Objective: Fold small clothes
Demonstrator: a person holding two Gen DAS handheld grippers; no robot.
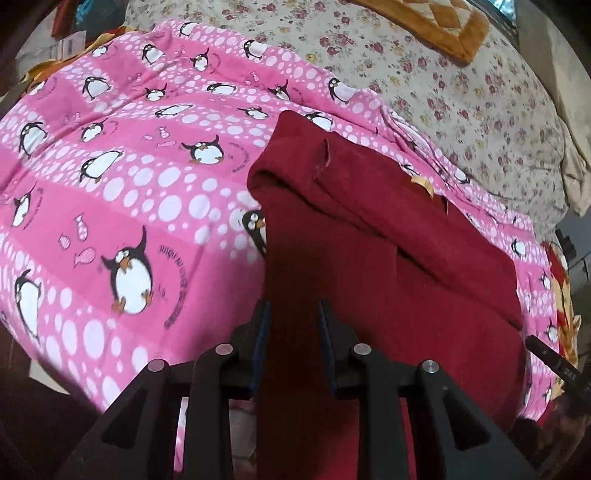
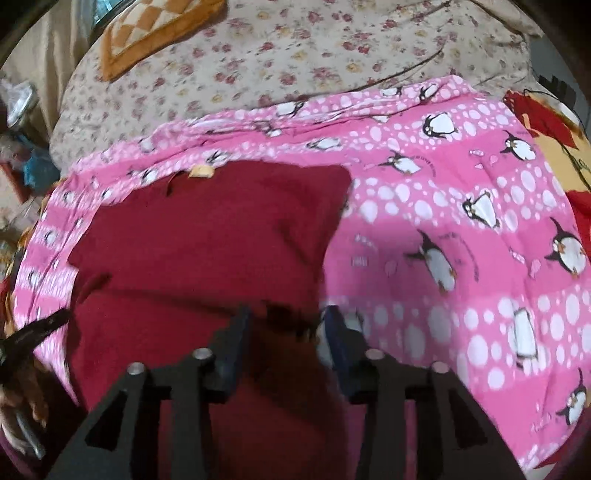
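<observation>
Left wrist alone shows left claw [image 1: 294, 314] gripping red garment [image 1: 388, 236].

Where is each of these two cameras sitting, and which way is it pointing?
Left wrist view: mounted on the left gripper, looking forward along its fingers at the dark red garment on the pink penguin sheet; red cloth runs between its fingers.
Right wrist view: mounted on the right gripper, looking across the dark red garment; its fingers sit at the garment's near edge, grip unclear.
Shared: the garment, penguin sheet, floral bedding and orange checked cushion.
</observation>
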